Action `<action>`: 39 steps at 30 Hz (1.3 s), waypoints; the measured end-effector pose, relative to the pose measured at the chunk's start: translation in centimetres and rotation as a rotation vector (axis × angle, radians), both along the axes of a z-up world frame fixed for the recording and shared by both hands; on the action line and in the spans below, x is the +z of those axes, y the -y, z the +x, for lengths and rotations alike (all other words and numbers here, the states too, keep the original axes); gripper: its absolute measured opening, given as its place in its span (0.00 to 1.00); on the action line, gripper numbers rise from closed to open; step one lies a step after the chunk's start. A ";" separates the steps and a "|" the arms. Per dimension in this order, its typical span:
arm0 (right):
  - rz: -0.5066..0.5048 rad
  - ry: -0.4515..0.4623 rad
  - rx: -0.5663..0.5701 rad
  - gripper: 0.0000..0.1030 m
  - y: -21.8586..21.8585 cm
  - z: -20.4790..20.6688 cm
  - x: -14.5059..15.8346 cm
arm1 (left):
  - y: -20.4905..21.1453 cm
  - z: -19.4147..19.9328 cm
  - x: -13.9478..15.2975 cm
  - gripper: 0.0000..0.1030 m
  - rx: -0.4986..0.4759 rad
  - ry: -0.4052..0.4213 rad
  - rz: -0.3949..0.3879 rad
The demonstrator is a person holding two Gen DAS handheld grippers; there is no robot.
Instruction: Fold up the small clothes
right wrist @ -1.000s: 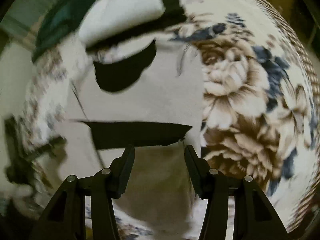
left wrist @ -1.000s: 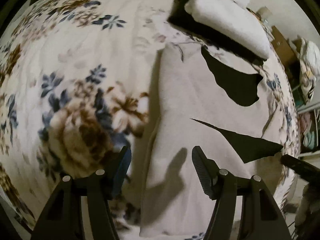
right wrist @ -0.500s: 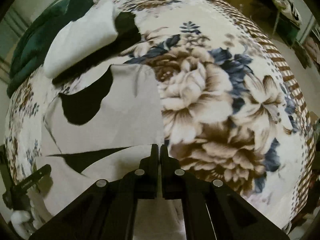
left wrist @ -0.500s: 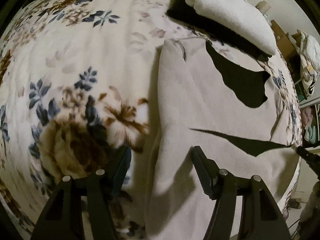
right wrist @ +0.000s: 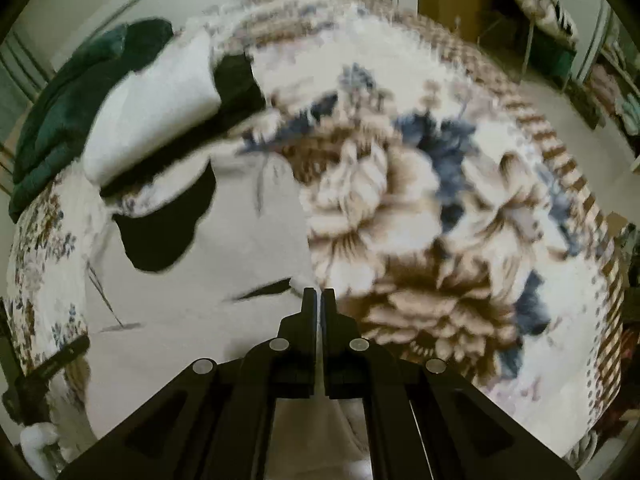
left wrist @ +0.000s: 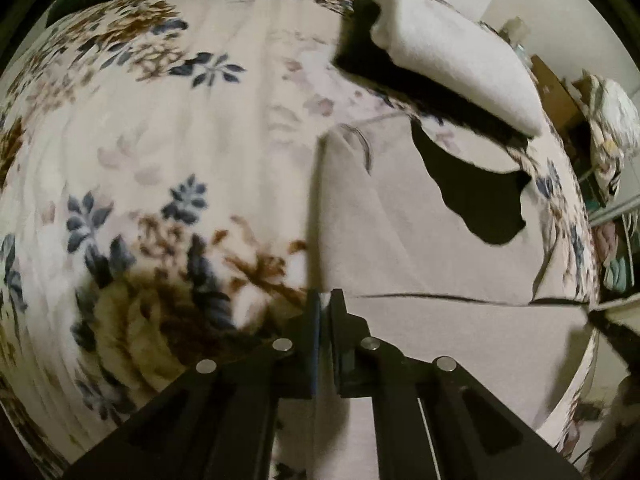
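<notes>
A pale beige garment (left wrist: pixel 404 240) with black patches lies flat on the floral blanket; it also shows in the right wrist view (right wrist: pixel 240 240). My left gripper (left wrist: pixel 325 300) is shut on the garment's near left edge. My right gripper (right wrist: pixel 319 298) is shut on its near right edge, and cloth hangs below the jaws. The near part of the garment is lifted and drawn up over the rest. The right gripper's finger shows at the far right of the left wrist view (left wrist: pixel 612 326).
A folded white cloth on a black one (left wrist: pixel 452 60) lies beyond the garment, also in the right wrist view (right wrist: pixel 156 112). A dark green blanket (right wrist: pixel 80 84) is bunched at the bed's far end. Furniture and shelves (right wrist: pixel 532 32) stand beyond the bed's edge.
My left gripper closed on the garment's edge. My right gripper closed about half a second earlier. Both now lift the near edge forward, narrowing the visible black band.
</notes>
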State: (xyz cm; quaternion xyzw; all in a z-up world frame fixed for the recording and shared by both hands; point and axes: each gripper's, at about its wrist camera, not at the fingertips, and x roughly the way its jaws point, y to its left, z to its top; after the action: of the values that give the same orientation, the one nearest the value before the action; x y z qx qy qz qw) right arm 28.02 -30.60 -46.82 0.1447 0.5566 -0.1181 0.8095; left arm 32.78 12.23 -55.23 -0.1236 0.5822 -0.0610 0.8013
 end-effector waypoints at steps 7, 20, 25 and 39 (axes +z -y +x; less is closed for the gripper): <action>0.163 -0.060 -0.023 0.54 1.1 0.3 -1.4 | -1.4 0.3 0.1 0.33 0.038 -0.075 -0.150; 0.246 -0.122 -0.055 0.03 1.9 2.3 -4.2 | 0.1 0.7 -1.8 0.06 0.004 -0.060 -0.101; 0.276 -0.240 -0.057 0.08 1.8 3.2 -6.3 | -0.5 1.8 -1.4 0.09 0.001 -0.115 -0.179; 0.091 -0.151 0.130 0.73 -2.2 17.0 -4.5 | 5.8 15.8 -0.5 0.65 -0.250 -0.027 0.041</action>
State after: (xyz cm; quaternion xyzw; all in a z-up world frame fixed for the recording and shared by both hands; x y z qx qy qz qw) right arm 44.98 -28.41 -51.35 0.1353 0.6289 -0.0506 0.7640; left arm 48.54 6.39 -55.72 -0.0342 0.6051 -0.1468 0.7818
